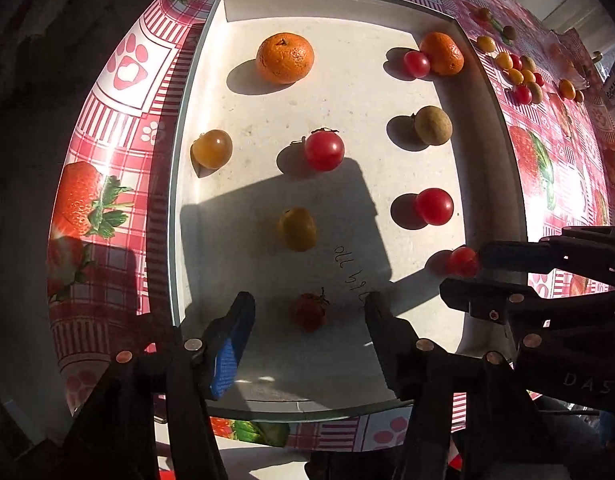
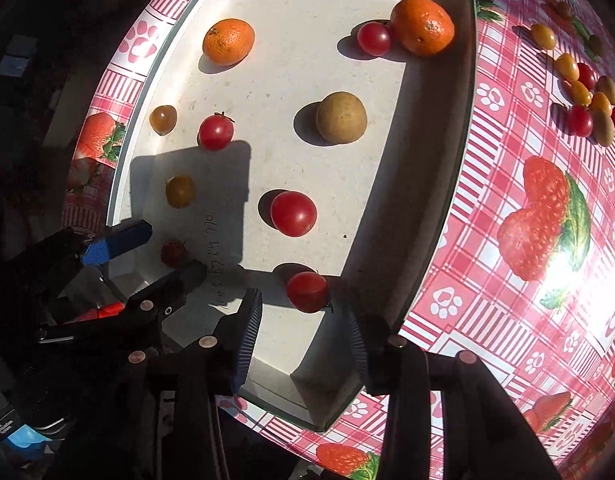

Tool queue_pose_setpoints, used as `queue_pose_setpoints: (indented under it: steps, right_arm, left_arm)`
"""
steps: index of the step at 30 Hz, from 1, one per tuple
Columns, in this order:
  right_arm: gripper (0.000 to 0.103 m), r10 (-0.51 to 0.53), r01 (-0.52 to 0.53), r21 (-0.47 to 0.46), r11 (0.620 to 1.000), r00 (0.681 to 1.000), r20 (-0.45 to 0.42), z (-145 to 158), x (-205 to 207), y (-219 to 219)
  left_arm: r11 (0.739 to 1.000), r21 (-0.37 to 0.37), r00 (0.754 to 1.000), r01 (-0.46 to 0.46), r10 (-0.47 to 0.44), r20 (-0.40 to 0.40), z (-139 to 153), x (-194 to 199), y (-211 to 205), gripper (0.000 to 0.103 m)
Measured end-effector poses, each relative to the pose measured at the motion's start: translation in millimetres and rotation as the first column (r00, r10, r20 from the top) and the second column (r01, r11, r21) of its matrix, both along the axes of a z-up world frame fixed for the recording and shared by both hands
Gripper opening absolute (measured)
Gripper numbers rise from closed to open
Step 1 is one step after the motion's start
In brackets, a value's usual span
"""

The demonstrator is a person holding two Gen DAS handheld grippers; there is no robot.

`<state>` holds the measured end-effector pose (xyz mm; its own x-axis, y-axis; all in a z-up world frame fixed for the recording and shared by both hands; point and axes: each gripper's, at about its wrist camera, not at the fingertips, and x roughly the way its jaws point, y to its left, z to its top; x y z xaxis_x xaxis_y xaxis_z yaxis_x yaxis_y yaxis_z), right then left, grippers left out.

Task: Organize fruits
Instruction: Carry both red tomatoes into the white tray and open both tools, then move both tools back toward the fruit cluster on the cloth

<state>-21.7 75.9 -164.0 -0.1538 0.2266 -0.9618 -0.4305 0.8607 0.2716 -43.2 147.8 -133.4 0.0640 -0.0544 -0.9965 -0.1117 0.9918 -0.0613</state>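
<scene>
Right gripper (image 2: pixel 303 320) fingers wide, cherry tomato (image 2: pixel 307 291) between, ungripped; may roll against tray wall (image 2: pixel 391 248). Left gripper (image 1: pixel 309 320) open, empty over small red fruit (image 1: pixel 310 311).

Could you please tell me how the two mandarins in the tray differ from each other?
The left mandarin sits alone in open tray floor; the right mandarin sits by the tray wall, with a red tomato beside it. The left shows its stem end tilted up-left. Both are orange, sunlit and ungripped.

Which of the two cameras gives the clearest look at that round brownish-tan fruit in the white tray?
The right wrist view: the round brownish-tan fruit sits large, sunlit and unobstructed mid-frame in the white tray. The left wrist view shows the same fruit smaller, near the tray's right wall, still whole.
</scene>
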Motion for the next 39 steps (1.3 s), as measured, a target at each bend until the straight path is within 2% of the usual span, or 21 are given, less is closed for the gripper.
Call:
queue_pose_setpoints:
  steps: [2,4,5,9,13,23,26,30,35,39]
  right_arm:
    - [0.061,-0.005,0.005,0.018,1.0,1.0,0.004,6.7,2.5,-0.9]
    - [0.074,-0.016,0.015,0.034,0.999,1.0,0.008,14.3,6.1,-1.1]
    - [0.084,-0.027,0.027,0.044,0.999,1.0,0.013,19.5,9.9,-3.8]
    - [0.084,-0.09,0.085,0.085,0.993,0.994,0.054,42.5,22.1,-16.1]
    - [0.084,-0.196,0.188,0.096,0.978,0.976,0.09,56.3,37.3,-48.4]
    - [0.084,-0.403,0.406,0.002,0.914,0.904,0.142,46.3,63.6,-156.3]
    - [0.084,-0.438,0.444,-0.01,0.896,0.887,0.147,43.8,72.2,-181.9]
    - [0.084,-0.453,0.461,-0.02,0.887,0.878,0.151,39.1,82.1,-198.6]
    - [0.084,-0.433,0.443,-0.032,0.896,0.887,0.16,32.8,91.8,-202.6]
    - [0.084,-0.398,0.411,-0.041,0.911,0.899,0.186,26.9,101.7,-196.9]
  left_arm:
    - [1.0,0.011,1.0,-0.003,0.003,0.001,2.9,0.9,3.1,0.059]
    - [1.0,0.01,1.0,-0.007,0.007,0.003,7.3,3.0,6.4,0.059]
    - [1.0,0.004,1.0,-0.007,0.007,0.007,11.0,5.3,8.2,0.059]
    - [0.999,0.023,0.999,0.028,-0.029,0.036,27.8,19.2,0.4,0.059]
    - [0.996,0.026,0.994,0.081,-0.083,0.072,45.0,41.2,-14.2,0.059]
    - [0.97,0.0,0.96,0.243,-0.24,0.144,73.7,123.8,-84.7,0.059]
    - [0.962,-0.009,0.953,0.271,-0.267,0.143,72.8,144.8,-109.1,0.059]
    - [0.946,0.017,0.938,0.323,-0.322,0.126,61.4,169.1,-138.9,0.059]
    - [0.942,0.042,0.937,0.333,-0.336,0.099,40.6,194.6,-158.9,0.059]
    - [0.927,0.105,0.928,0.36,-0.367,0.061,16.3,212.6,-167.0,0.059]
